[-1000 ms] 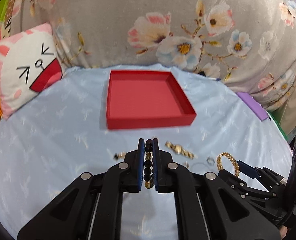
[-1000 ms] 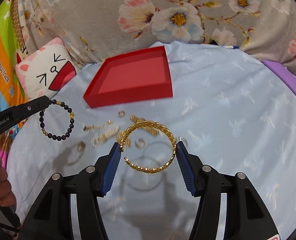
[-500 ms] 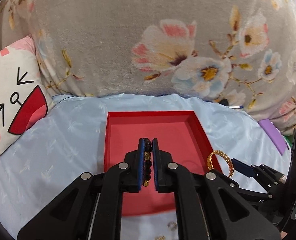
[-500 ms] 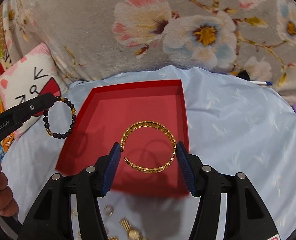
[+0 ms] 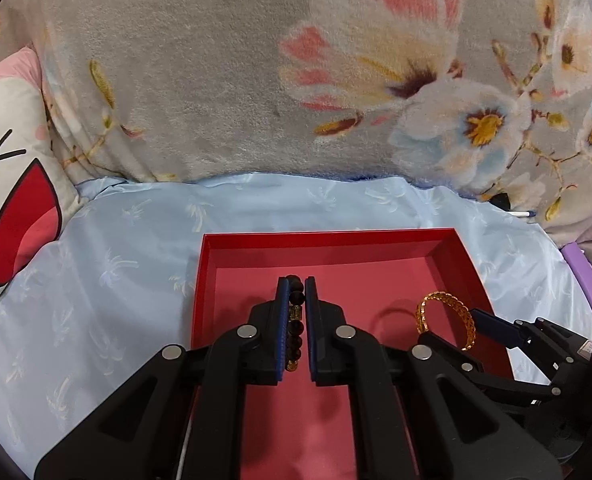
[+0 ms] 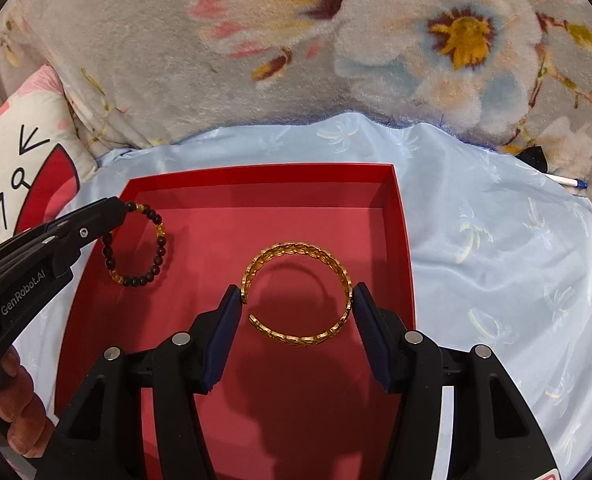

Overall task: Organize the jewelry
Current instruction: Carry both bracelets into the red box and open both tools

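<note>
Both tools now hang over the red tray, where a second ago they were above the loose jewelry scattered on the pale blue bedsheet; the tray, then well ahead of them, fills the lower half of both wrist views, and the watch and rings left on the sheet have dropped out of sight. The left tool is clamped tight on a beaded bracelet, which dangles from its tip as a loop of dark beads with a few amber ones, above the tray's left side. The right tool grips a gold cuff bracelet across its width, jaws part-way apart with both blue pads pressed to the band; the cuff is a broad open ring of woven links, its gap facing the left pad, held flat over the middle of the tray with its shadow falling on the red floor below. The carry appears done, and what remains of this step is likely the release: both pieces look to be off the tray floor, so a short lowering before letting go would keep them from bouncing. A person's fingers curl round the left tool's handle at the frame edge. Behind the bed stand a floral grey blanket and a cartoon-face pillow.
</note>
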### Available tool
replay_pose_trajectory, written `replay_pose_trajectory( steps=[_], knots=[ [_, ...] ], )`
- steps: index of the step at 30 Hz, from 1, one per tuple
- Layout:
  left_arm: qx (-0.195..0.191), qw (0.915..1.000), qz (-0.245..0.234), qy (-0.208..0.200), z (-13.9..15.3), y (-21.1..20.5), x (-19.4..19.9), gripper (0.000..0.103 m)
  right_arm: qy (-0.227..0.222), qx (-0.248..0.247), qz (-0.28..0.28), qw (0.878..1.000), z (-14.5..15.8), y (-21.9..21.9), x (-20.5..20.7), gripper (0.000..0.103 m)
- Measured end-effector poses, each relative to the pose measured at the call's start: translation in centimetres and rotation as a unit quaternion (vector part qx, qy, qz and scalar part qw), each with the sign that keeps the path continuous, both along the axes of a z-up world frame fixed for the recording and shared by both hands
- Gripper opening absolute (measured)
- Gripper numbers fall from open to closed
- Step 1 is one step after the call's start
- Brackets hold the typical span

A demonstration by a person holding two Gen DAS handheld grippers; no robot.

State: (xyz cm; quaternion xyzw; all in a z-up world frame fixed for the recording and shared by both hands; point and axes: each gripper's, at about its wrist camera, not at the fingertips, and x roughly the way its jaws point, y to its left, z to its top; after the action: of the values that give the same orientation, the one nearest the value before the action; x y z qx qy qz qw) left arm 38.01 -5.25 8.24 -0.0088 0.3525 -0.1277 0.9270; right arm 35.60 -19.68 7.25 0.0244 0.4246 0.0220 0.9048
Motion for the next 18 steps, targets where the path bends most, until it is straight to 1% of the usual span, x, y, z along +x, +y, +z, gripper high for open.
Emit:
replay_pose_trajectory(
  steps=[4,5,6,7,9,11,14,16,18],
  knots=[
    [0.004,0.9999,0.01,0.003,-0.4,-0.2,1.1,0.008,0.007,-0.007,-0.002,1.0,-0.5,0.1,0.7,0.057],
    [0.007,0.9998,0.016,0.002,-0.4,-0.1,1.4,0.009,0.006,-0.009,-0.003,1.0,-0.5,0.2,0.8,0.059],
    [0.008,0.9997,0.022,0.001,-0.4,-0.1,1.6,0.016,0.004,-0.01,-0.005,1.0,-0.5,0.2,0.8,0.06],
    [0.007,0.9996,0.026,0.002,-0.4,0.0,1.7,0.029,0.0,-0.01,-0.006,1.0,-0.4,0.2,0.6,0.062],
    [0.005,0.9993,0.037,-0.003,-0.1,0.5,1.5,0.039,-0.008,-0.009,-0.011,1.0,-0.2,-0.1,0.2,0.062],
    [0.004,0.9992,0.04,-0.007,0.3,1.0,1.0,0.04,-0.018,0.004,-0.013,1.0,0.4,-0.7,-0.7,0.062],
    [-0.012,0.999,0.041,-0.011,1.2,2.2,-0.9,0.047,-0.031,0.024,-0.015,0.999,1.4,-1.7,-2.9,0.064],
    [-0.018,0.9986,0.046,-0.022,1.8,3.0,-3.1,0.056,-0.039,0.04,-0.013,0.998,2.1,-2.3,-5.1,0.065],
    [-0.02,0.998,0.048,-0.036,2.2,3.6,-5.9,0.06,-0.044,0.058,-0.009,0.997,2.3,-2.6,-7.9,0.067]
  ],
)
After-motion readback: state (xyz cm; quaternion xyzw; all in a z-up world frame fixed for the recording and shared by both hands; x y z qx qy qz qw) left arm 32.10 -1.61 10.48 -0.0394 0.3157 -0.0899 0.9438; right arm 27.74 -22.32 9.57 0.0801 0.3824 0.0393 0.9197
